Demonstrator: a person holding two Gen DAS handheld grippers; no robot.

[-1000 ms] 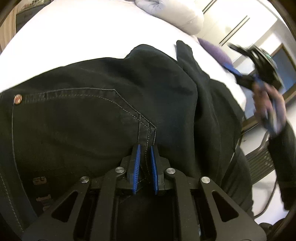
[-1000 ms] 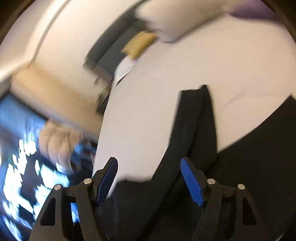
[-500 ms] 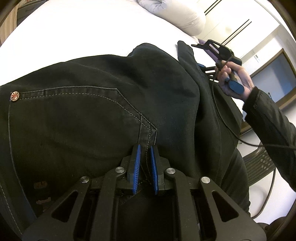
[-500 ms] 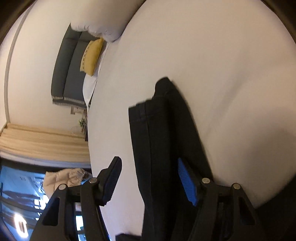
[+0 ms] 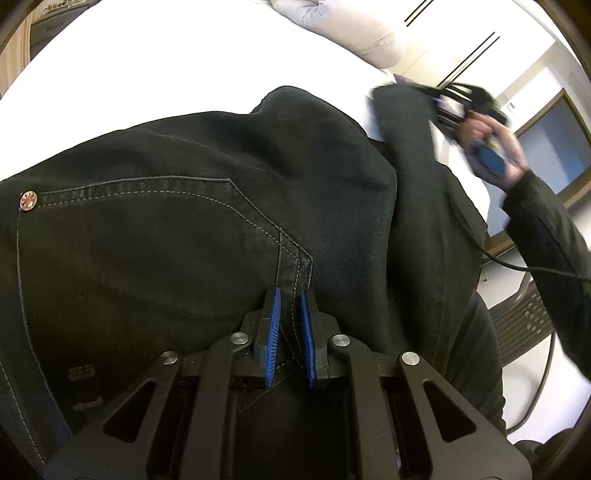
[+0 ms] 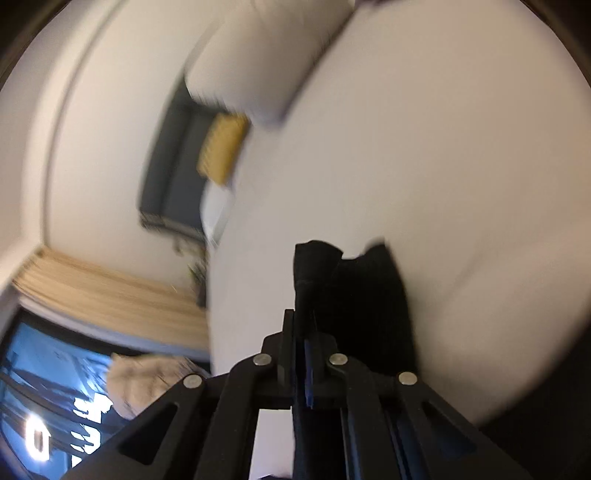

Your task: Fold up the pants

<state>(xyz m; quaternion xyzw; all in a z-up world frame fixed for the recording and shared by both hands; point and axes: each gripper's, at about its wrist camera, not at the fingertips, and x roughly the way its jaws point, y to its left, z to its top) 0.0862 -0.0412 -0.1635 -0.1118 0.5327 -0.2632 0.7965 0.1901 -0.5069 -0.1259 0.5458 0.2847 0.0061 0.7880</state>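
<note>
Black denim pants [image 5: 207, 206] lie on a white bed [image 5: 155, 74], the waist and a stitched pocket close to the left wrist camera. My left gripper [image 5: 290, 301] is shut on the pants at a seam near the waistband. My right gripper [image 6: 304, 325] is shut on the leg end of the pants [image 6: 354, 280] and holds it lifted above the bed [image 6: 461, 166]. In the left wrist view the right gripper [image 5: 461, 99] shows blurred at the far right, at the hem of the raised leg [image 5: 402, 110].
A white pillow [image 5: 343, 29] lies at the head of the bed. A mesh chair [image 5: 524, 325] stands at the right of the bed. A grey sofa with a yellow cushion [image 6: 221, 147] and a window [image 6: 48, 398] lie beyond the bed in the right wrist view.
My right gripper was open around the leg end and has shut on it and lifted it. My left gripper has kept its hold at the waist.
</note>
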